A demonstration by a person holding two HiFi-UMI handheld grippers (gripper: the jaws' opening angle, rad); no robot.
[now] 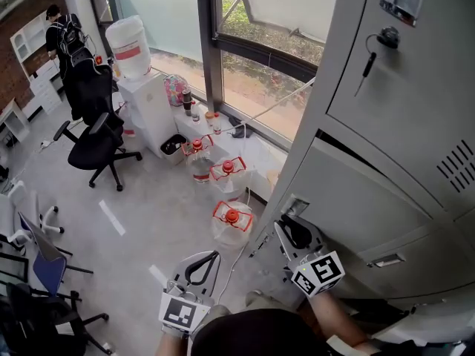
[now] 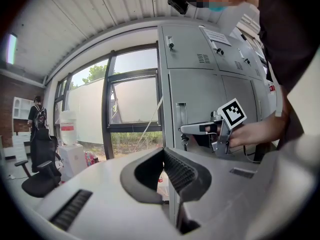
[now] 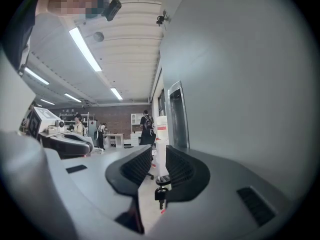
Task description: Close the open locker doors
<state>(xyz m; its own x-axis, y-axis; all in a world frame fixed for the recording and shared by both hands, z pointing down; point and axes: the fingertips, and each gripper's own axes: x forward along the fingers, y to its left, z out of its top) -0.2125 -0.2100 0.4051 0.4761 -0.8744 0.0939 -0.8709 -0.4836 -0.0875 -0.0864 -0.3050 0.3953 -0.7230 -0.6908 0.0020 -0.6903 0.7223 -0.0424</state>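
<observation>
Your left gripper (image 1: 214, 255) is hanging nearest you, its two ribbed black pads closed tip to tip on nothing; it is hovering over bare grey floor (image 1: 148, 206) with free room all round it. Your right gripper (image 1: 289, 230) is sitting at the free edge of the lower locker door (image 1: 371, 199), its jaws standing partly apart and clamping nothing; a small key (image 3: 160, 191) is hanging low in the gap, though I cannot tell whether it is touching a pad. That door is smooth grey sheet metal, and it is showing a dark slit along its top edge, so it is standing slightly ajar; the upper door (image 1: 401, 87) is carrying one key in its lock. Three clear water jugs (image 1: 231, 221) with red caps are crowding the floor just left of the locker foot; one black wheeled chair (image 1: 96, 136) is standing well apart.
</observation>
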